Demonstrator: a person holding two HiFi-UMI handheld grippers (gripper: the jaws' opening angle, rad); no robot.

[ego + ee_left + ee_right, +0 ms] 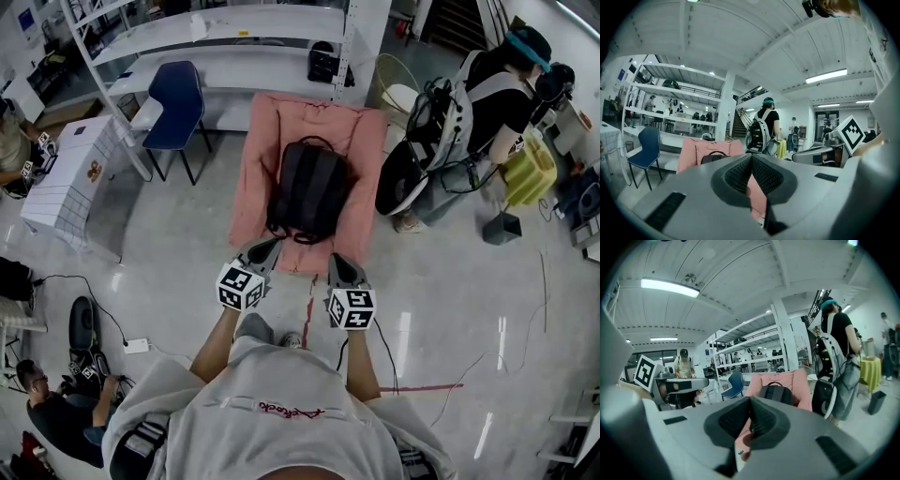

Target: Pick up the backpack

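- Grey plastic left gripper [263,249]: jaws closed together, nothing between them, pointing forward and slightly down.
- Grey plastic right gripper [339,263]: jaws likewise closed and empty, held parallel alongside.
- Both forearms [215,345] stretch forward.

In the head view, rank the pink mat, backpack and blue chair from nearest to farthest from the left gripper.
1. Pink mat: its near edge is right at the left gripper.
2. Backpack: on the middle of the mat.
3. Blue chair: farther off, to the left.

Bright even indoor light, strip lights [670,287] overhead, glare streaks on floor [441,300], soft shadows, strong fisheye bending, dark corners.
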